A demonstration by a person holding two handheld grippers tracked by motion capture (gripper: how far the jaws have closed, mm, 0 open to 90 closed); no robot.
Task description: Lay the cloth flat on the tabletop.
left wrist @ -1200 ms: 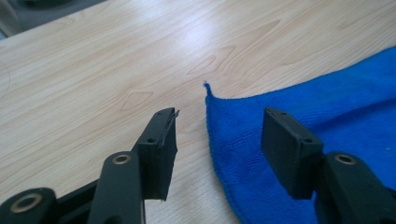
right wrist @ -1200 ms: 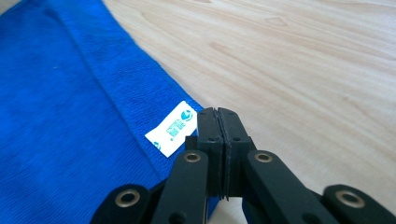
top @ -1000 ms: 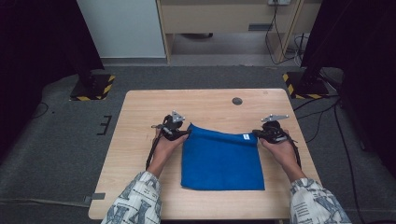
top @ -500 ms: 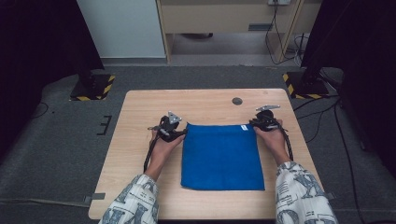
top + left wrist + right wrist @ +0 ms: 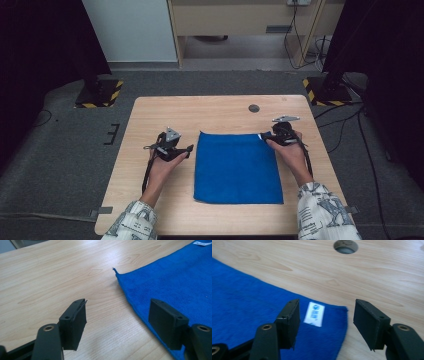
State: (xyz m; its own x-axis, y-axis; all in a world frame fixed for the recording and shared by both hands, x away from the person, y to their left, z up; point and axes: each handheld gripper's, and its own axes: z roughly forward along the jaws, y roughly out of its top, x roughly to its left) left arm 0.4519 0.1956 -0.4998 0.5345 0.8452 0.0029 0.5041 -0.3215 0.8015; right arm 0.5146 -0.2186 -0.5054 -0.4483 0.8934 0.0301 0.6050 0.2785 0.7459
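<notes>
A blue cloth (image 5: 237, 167) lies flat in the middle of the wooden table (image 5: 210, 112). My left gripper (image 5: 188, 150) is just left of the cloth's far left corner (image 5: 115, 270), apart from it. Its jaws have just been opening and stand open with only bare table between them (image 5: 117, 305). My right gripper (image 5: 266, 137) hovers at the cloth's far right corner. Its jaws have just been opening too and straddle that corner (image 5: 327, 303) and its white label (image 5: 314, 313) without pressing on them.
A round cable hole (image 5: 254, 108) sits in the table beyond the cloth, also ahead in the right gripper view (image 5: 345, 246). Bare wood runs along the far side and the left of the table. Black stands with striped feet (image 5: 100, 95) are on the floor behind.
The right gripper's jaws went from shut on the cloth's far right corner to open. The left gripper slid left, away from the cloth. The cloth's far edge now lies flat and straight.
</notes>
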